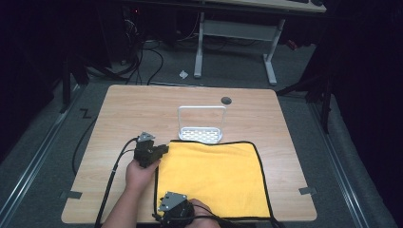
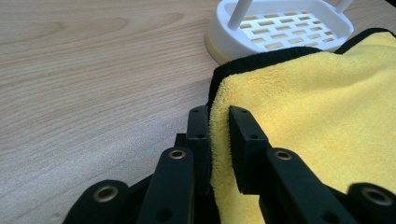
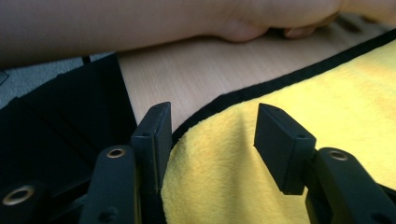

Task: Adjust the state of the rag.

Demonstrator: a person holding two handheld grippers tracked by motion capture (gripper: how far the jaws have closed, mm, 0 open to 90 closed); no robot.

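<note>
Yellow microfiber towel (image 1: pixel 214 175) flat, just in front of white soap dish (image 1: pixel 200 134) | left gripper (image 2: pixel 219 122) clamped on towel's left edge | right gripper (image 3: pixel 210 126) spread wide over near-left corner, not gripping | step: securing 2 corners | next: right closes, then lift | left gripper view reveals pinch.

The right claw (image 1: pixel 167 214) hides the yellow towel's (image 1: pixel 214 173) near-left corner.

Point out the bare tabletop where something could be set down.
Bare wood runs along the far edge behind the white rack, down the left strip beside the left gripper, and narrowly right of the yellow towel. The near middle is crowded: towel, both hands, right gripper.
</note>
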